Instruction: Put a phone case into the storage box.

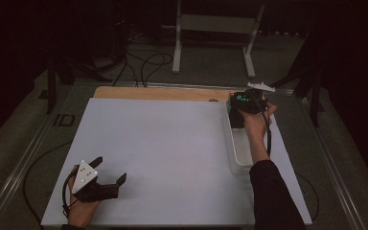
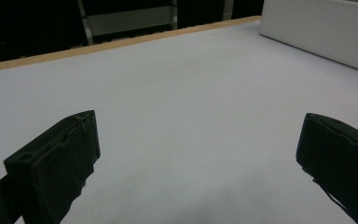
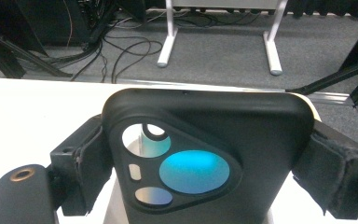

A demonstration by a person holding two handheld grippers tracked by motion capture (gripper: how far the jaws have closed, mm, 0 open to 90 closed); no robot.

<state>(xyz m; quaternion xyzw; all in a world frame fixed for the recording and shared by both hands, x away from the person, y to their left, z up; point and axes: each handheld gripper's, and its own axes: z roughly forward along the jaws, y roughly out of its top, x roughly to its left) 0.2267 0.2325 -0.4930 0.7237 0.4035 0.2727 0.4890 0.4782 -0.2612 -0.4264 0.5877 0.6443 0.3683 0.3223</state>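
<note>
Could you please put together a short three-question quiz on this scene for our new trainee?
1. True or false: the right gripper is shut on the phone case.
2. How do the left gripper jaws stand? A) wide apart with nothing between them B) shut on a cloth C) shut on a cup
3. Fill in: the right gripper holds the phone case over the far end of the white ____.

Key: 1 true. 2 A. 3 tray.
</note>
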